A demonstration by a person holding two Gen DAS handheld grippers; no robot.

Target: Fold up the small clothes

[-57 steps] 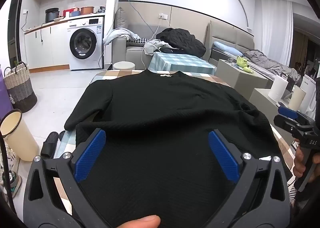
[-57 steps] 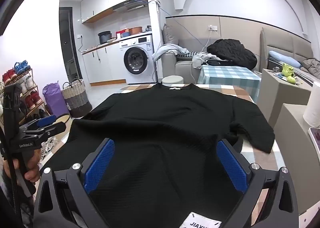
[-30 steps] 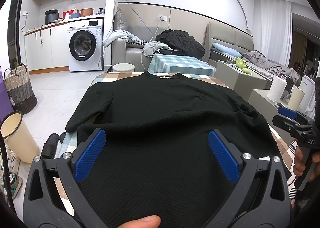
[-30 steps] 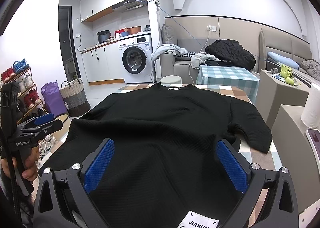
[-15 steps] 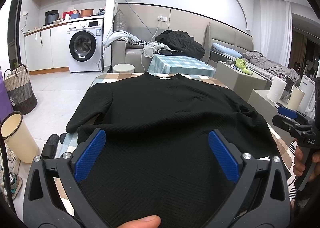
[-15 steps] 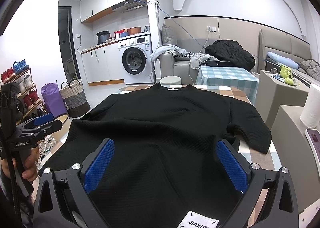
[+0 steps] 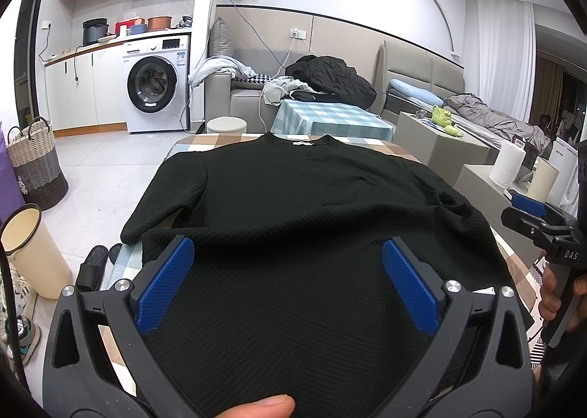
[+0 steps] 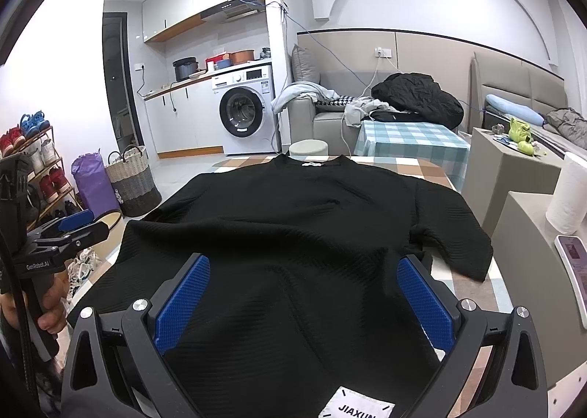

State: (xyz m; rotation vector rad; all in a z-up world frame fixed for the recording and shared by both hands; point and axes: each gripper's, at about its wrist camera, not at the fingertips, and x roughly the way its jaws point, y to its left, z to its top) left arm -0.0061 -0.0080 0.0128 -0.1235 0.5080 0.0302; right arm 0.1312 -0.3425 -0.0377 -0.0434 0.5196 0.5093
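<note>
a: where is the garment?

b: black sweater (image 8: 293, 234) lies flat on the checked desk (image 8: 436, 168), collar at the far edge, hem nearest both tools. left gripper (image 7: 290, 278) and right gripper (image 8: 304, 293) hover above the hem, jaws spread wide, gripping nothing.

a: handling?

b: judged soft, limp, light; ribbed knit, so it should not slip. it will sag wherever unsupported. recommended hold: pinch at the sleeve cuff (image 8: 473, 264) right of the hem, or at a hem corner, one tool per side.

a: any writing?

b: white patch (image 8: 357, 407) at the hem reads "jiaxun". the left tool's body reads "gearobot.ai", uncertain; the right tool's reads "das".
</note>
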